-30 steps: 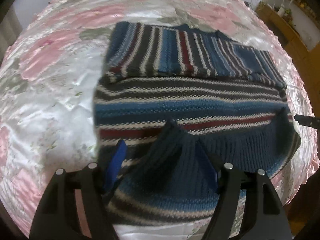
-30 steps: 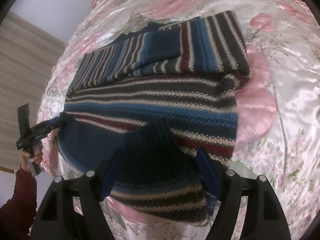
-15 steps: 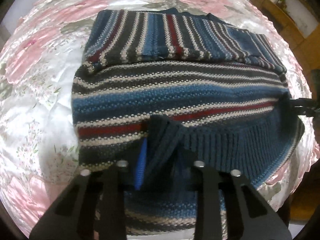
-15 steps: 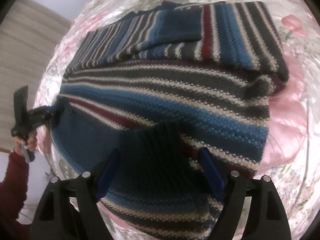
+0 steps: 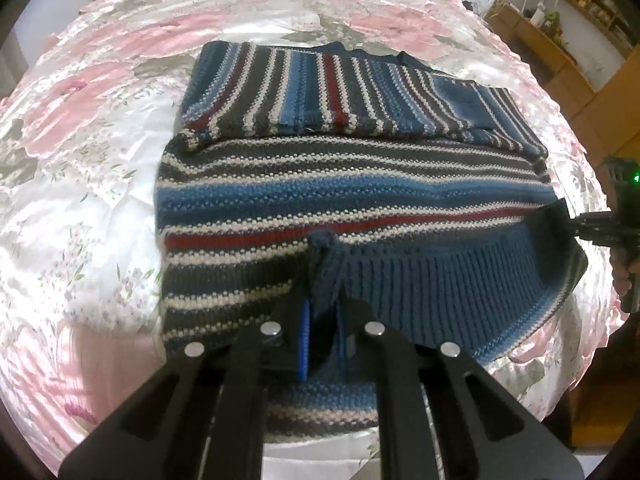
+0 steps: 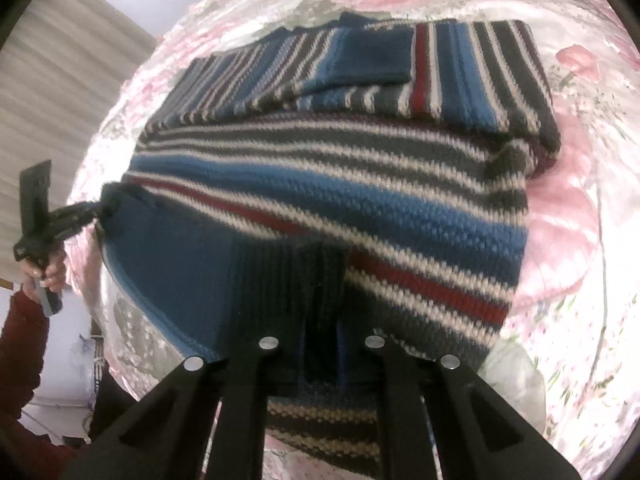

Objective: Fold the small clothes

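The striped blue, grey, cream and red knitted sweater lies on the pink floral satin bedspread, sleeves folded across its far end. The left hand-held gripper and the right hand-held gripper each pinch the ribbed navy hem at a near corner. The body stretches ahead of both; open bedspread surrounds it.
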